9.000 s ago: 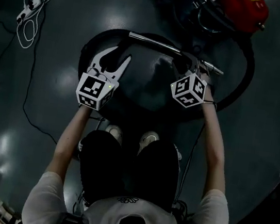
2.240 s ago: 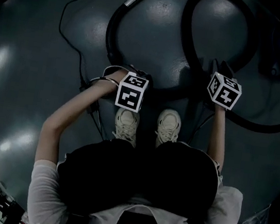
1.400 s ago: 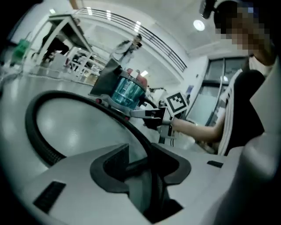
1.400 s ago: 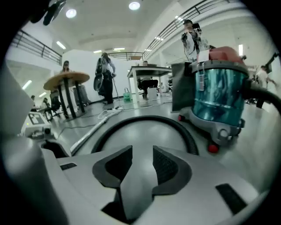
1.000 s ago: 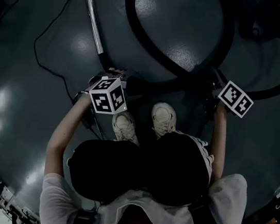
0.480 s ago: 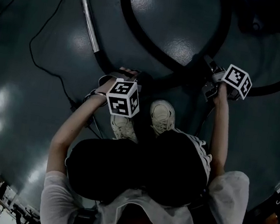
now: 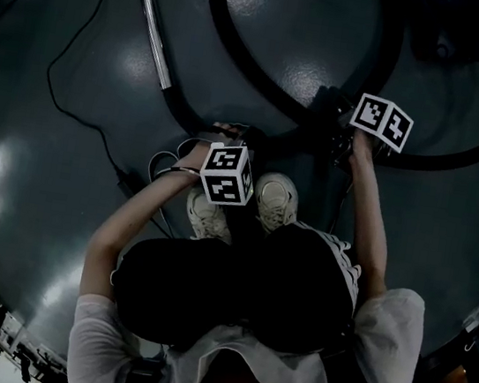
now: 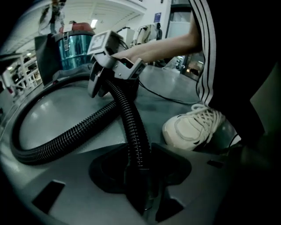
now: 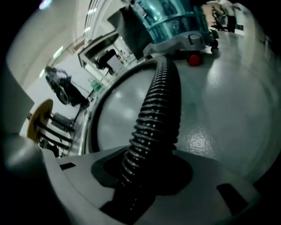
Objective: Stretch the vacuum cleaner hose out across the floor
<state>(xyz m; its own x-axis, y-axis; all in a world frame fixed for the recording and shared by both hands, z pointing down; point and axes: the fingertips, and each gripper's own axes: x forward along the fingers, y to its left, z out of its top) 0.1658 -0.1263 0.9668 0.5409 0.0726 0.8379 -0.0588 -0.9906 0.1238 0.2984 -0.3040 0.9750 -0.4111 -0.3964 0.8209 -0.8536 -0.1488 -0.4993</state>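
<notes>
**Black ribbed plastic hose** (image 8: 131, 127): not yet stretched out. Curled in a wide loop over the upper half of the head view, two runs converging near the middle of the frame, just ahead of the white laced sneakers (image 7: 276, 199). Resting on the glossy grey floor (image 7: 33, 200) except where lifted.

**Left gripper** (image 8: 138, 176): clamped on the hose, low centre of its own view.

**Right gripper** (image 9: 131, 176): jaws opening, hose between them, pads judged not to be pressing.

**Risks, as judged:**
- Loss of the right-hand hold during release, with likely spring-back of the lifted run into the coil.
- Tightening or kinking of the loop where the runs converge, if drawn from one end only.
- Tripping, given the hose so near the sneakers.
- Snagging on the thin black cable (image 7: 72, 106) trailing at the left of the head view.
- Dragging of the bright metal wand tube (image 7: 153, 26), upper left.
- Strain on the teal canister body (image 9: 171, 19), top of the right gripper view, with possible rolling or tipping under a hard tug.
</notes>
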